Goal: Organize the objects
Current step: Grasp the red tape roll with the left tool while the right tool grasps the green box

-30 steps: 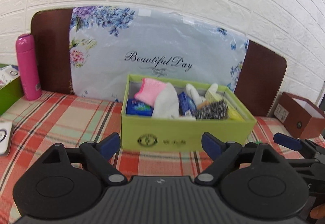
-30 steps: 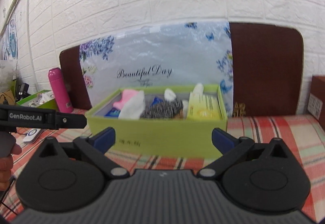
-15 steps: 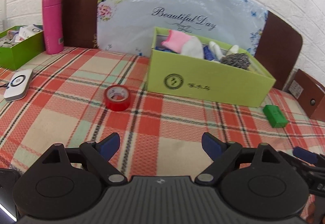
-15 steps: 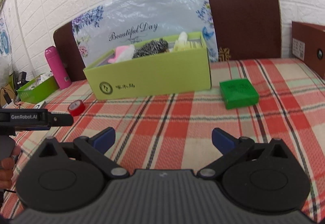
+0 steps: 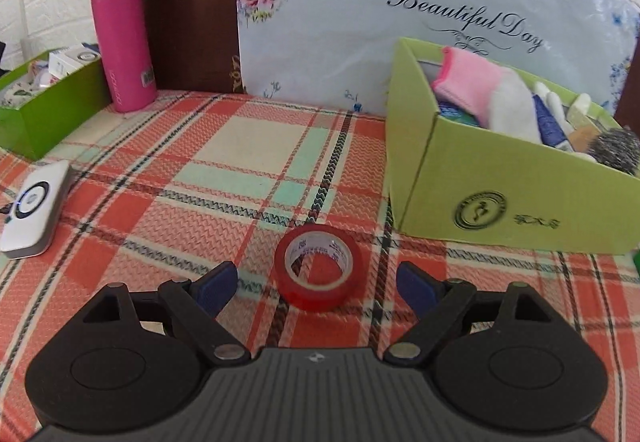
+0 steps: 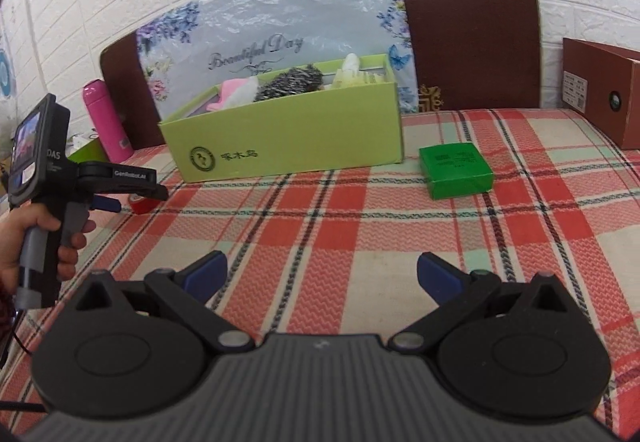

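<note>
While the left gripper [image 5: 316,284] is narrowing its jaws around the untouched red tape roll [image 5: 318,268], the right gripper [image 6: 322,274] is hanging wide open above the tablecloth [image 6: 360,226].

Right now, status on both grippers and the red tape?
Left gripper open, jaws just narrowing around red tape roll, no contact. Right gripper open, empty. Path clear.

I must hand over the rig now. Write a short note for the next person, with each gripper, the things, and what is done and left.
Left gripper: open, its fingers have just been closing, red tape roll between them, not pressed yet.
Right gripper: open, holds nothing.
Small green box: lies on the cloth beside the big green box.
Done: several items are in the big box.
Left: grip the tape, then probably put the tape and small box away.
</note>
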The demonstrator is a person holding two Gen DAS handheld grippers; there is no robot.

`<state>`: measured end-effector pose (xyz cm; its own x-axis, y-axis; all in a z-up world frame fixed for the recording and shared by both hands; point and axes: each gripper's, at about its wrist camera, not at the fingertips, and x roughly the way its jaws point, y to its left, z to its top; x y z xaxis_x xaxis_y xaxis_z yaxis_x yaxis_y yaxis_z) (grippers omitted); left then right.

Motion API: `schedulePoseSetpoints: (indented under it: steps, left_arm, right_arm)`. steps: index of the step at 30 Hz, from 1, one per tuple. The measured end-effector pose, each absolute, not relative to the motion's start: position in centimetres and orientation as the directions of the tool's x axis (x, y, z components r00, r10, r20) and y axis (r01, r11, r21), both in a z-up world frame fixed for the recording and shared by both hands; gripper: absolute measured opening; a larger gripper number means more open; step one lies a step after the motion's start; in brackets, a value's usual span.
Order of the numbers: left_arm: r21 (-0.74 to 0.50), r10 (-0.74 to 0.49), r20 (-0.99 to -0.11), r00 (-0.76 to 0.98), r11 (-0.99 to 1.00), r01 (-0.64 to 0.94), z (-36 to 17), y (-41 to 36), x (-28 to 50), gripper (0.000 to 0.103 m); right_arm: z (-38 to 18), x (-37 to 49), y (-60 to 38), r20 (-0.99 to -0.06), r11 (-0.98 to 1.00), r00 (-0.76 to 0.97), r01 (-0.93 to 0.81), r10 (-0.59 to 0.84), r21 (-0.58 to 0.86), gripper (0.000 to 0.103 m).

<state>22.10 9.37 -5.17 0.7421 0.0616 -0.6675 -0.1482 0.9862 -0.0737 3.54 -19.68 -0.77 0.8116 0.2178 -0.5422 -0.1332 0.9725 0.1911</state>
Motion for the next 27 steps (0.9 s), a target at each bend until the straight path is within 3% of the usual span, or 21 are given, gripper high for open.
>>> schedulePoseSetpoints:
  steps: [1,2,3,7,12,16,19,27]
  left_arm:
    - [-0.081,0.054,-0.665,0.745,0.986,-0.144,-5.3,9.5,22.2,0.075]
    - [-0.072,0.050,-0.658,0.752,0.989,-0.129,-5.2,9.3,22.1,0.057]
    - [-0.071,0.026,-0.659,0.752,0.993,-0.096,-4.9,9.1,21.9,0.049]
    - [-0.186,-0.159,-0.671,0.724,0.982,0.044,-4.4,7.6,19.6,0.049]
    - [-0.170,-0.238,-0.661,0.712,0.971,0.167,-4.7,4.0,16.8,0.049]
    - [-0.131,-0.242,-0.668,0.704,0.969,0.208,-4.9,2.3,16.2,0.049]
    - [-0.119,-0.240,-0.673,0.700,0.969,0.217,-5.0,1.9,16.0,0.049]
    - [-0.133,-0.267,-0.686,0.677,0.961,0.244,-4.8,1.1,14.7,0.050]
  right_arm:
    - [-0.8,3.8,-20.0,-0.550,0.975,0.810,-0.113,0.202,0.192,0.103]
    - [-1.0,4.1,-20.3,-0.556,0.977,0.810,-0.091,0.185,0.191,0.103]
    - [-1.0,4.4,-20.7,-0.557,0.980,0.813,-0.077,0.169,0.185,0.103]
    - [-1.4,7.3,-22.3,-0.538,0.991,0.836,-0.049,0.110,0.127,0.103]
    - [-2.5,12.9,-24.0,-0.566,1.000,0.824,0.007,0.000,0.009,0.103]
    - [-3.2,16.4,-24.6,-0.585,1.000,0.811,0.004,-0.005,-0.003,0.102]
    - [-3.6,17.4,-24.9,-0.615,1.000,0.788,0.026,-0.013,0.012,0.061]
    - [-3.7,9.5,-20.7,-0.619,0.990,0.774,-0.137,0.132,0.040,0.061]
